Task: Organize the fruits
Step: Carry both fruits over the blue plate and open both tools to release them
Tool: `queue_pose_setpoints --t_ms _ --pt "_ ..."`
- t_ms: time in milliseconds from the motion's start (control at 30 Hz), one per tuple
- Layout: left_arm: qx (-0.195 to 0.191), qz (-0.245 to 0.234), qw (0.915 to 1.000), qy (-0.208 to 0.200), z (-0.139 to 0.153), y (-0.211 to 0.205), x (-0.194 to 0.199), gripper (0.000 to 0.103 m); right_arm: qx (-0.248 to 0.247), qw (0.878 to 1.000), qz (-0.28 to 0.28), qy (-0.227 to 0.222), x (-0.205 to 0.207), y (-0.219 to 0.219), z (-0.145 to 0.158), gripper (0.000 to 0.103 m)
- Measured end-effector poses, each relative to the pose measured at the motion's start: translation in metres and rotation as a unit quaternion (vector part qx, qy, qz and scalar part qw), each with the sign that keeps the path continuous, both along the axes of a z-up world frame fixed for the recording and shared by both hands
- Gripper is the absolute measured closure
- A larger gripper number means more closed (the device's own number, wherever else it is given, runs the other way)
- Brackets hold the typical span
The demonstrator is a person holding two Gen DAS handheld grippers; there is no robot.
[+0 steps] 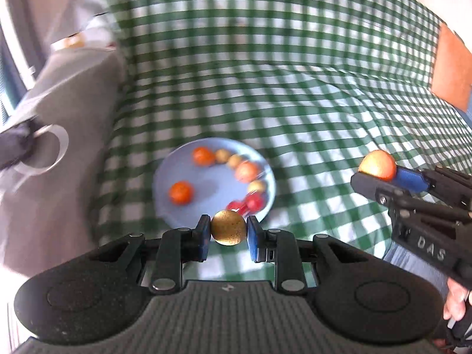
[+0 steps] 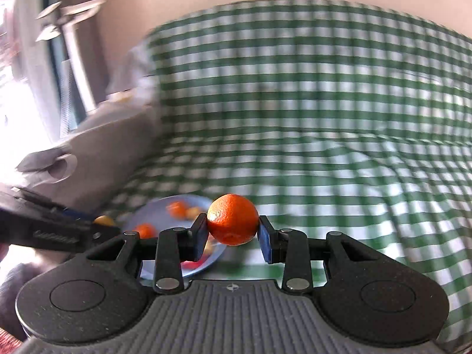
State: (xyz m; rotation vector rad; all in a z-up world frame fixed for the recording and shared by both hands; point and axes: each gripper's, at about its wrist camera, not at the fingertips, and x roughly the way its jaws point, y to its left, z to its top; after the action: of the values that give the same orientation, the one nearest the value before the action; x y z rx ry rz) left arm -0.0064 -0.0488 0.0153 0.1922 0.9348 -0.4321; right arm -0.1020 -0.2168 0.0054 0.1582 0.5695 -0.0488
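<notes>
Clamped between the left gripper's [image 1: 228, 231] blue pads is a small round golden-brown fruit [image 1: 228, 227], held over the near rim of the round pale blue plate [image 1: 165, 177]. On the plate lie blurry orange, yellow and red fruits. Off to the right, the right gripper [image 2: 233, 228] pinches a round orange tangerine [image 2: 233, 219] above the green-and-white checked cloth [image 2: 324, 118]. Its side reads "DAS".
</notes>
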Motion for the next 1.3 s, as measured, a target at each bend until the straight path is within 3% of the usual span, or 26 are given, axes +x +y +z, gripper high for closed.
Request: queue_pose_setpoints --t_ms 200,400,867,1300 --pt "-0.013 0.030 0.9995 -0.002 0.004 0.049 -0.027 0.075 -0.026 0.998 0.057 0.005 -0.020 0.059 0.012 0.066" --pt "-0.035 0.044 0.9984 -0.005 0.005 0.064 -0.033 0.075 -0.043 0.995 0.084 0.030 -0.030 0.088 0.007 0.066" --pt "-0.039 0.050 0.9978 0.018 -0.014 0.057 0.001 0.075 -0.042 0.994 0.078 0.061 -0.010 0.083 -0.010 0.066" --pt "-0.021 0.044 0.9982 0.035 -0.045 0.019 0.074 0.075 -0.032 0.994 0.063 0.088 0.064 0.067 -0.045 0.066"
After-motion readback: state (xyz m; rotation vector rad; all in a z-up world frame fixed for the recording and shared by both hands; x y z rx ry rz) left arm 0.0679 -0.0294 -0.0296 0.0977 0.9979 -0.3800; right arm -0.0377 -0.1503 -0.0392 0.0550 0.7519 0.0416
